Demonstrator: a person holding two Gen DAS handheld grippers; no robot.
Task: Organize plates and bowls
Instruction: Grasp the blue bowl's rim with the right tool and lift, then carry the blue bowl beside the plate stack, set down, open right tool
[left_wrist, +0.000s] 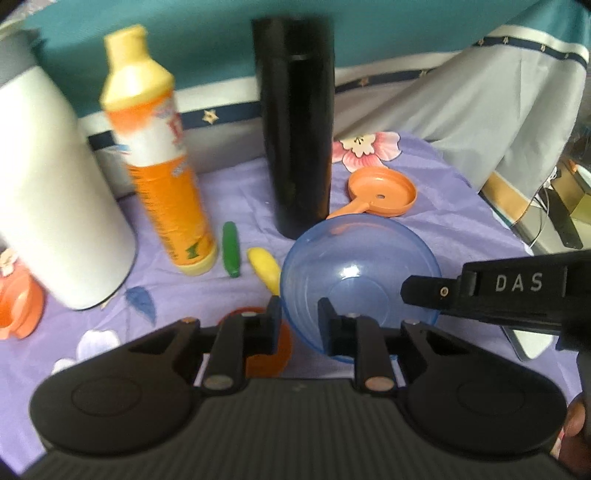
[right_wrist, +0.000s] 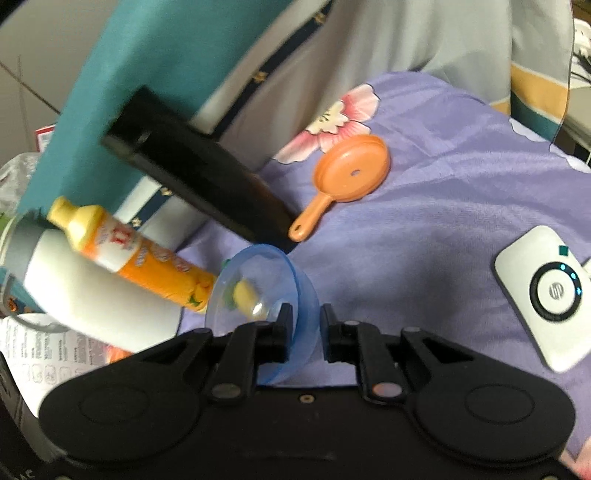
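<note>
A clear blue plastic bowl (left_wrist: 358, 273) hangs tilted above the purple cloth. My right gripper (right_wrist: 304, 325) is shut on its rim and holds the blue bowl (right_wrist: 258, 291) on edge; this gripper enters the left wrist view from the right (left_wrist: 424, 291). My left gripper (left_wrist: 298, 321) has its jaws a small gap apart around the bowl's near rim; whether they touch it is unclear. An orange dish (left_wrist: 269, 347) lies under the left finger. An orange toy pan (left_wrist: 380, 194) lies behind the bowl, also in the right wrist view (right_wrist: 347, 177).
A black flask (left_wrist: 295, 125), an orange detergent bottle (left_wrist: 159, 155) and a white bottle (left_wrist: 51, 199) stand at the back. A green toy (left_wrist: 231, 249) and a yellow toy (left_wrist: 264, 267) lie before them. An orange cup (left_wrist: 18, 306) sits far left. A white HP device (right_wrist: 546, 291) lies right.
</note>
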